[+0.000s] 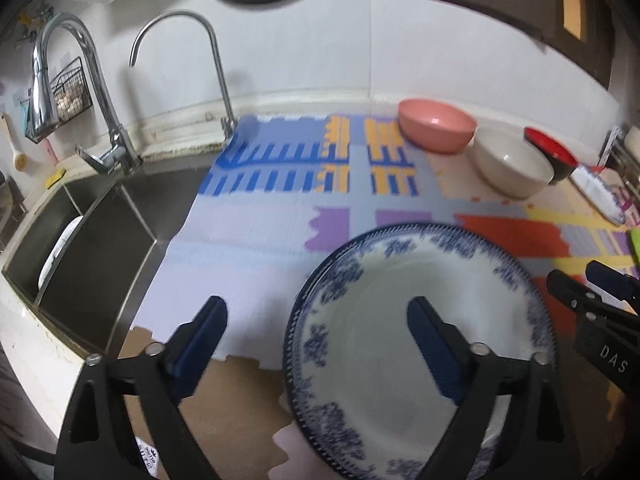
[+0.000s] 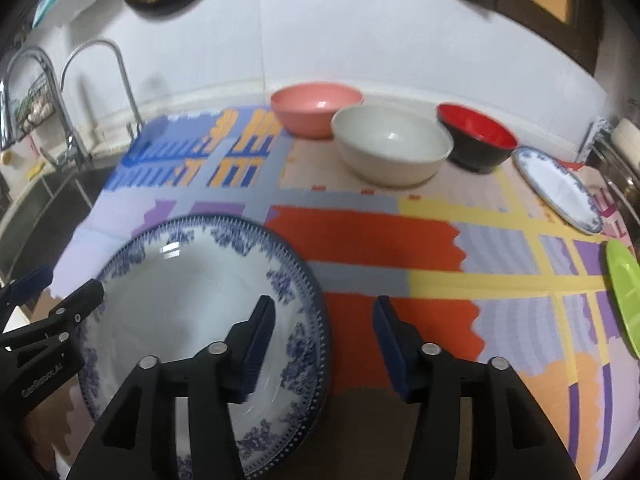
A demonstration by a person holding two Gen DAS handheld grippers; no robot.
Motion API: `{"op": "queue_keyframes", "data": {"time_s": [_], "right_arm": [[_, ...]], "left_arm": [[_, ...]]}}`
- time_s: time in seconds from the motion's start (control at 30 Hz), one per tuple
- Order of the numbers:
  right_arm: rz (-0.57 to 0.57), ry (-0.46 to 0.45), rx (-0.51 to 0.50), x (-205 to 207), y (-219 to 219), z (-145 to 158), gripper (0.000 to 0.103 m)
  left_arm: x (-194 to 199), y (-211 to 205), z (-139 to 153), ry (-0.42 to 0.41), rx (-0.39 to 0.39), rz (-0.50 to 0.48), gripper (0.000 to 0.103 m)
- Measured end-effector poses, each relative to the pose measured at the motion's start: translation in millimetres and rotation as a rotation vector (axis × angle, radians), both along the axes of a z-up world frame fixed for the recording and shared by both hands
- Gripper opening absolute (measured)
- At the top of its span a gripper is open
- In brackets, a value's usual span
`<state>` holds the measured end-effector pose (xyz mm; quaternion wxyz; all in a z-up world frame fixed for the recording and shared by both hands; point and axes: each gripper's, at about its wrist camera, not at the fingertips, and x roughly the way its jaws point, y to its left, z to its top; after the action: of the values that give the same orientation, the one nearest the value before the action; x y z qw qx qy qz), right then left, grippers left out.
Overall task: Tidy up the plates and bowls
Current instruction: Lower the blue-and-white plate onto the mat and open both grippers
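My surface carries a patterned mat, blue-patterned plate, three bowls, and perhaps two more plates.

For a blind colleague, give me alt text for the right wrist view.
Open right gripper above a blue-patterned plate on a colourful mat. Behind stand pink, cream and red-and-black bowls.

The right gripper hangs with its jaws apart over the right rim of a blue-patterned plate, neither pad pressing on it. The plate lies flat on a colourful mat. The left gripper reaches in at the plate's left edge. Behind stand a pink bowl, a white bowl and a red-and-black bowl, with a second blue-rimmed plate and a green plate to the right.
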<state>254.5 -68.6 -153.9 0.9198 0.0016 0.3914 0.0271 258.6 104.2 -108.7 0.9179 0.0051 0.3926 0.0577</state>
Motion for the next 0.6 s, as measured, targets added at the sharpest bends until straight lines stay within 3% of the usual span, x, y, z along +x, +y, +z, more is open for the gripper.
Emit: {"op": "queue_keyframes", "data": {"time_s": [0.13,0.6], "right_arm": [[-0.046,-0.061,0.003,-6,-14,16,0.076],[-0.225,-0.163,-0.014,-38,-88,49,0.084]], "left_arm": [[0,-15,12,-0.030,0.004,-0.034,0.097],[-4,-89,55,-0.186,0.051,-0.163,0.103]]}}
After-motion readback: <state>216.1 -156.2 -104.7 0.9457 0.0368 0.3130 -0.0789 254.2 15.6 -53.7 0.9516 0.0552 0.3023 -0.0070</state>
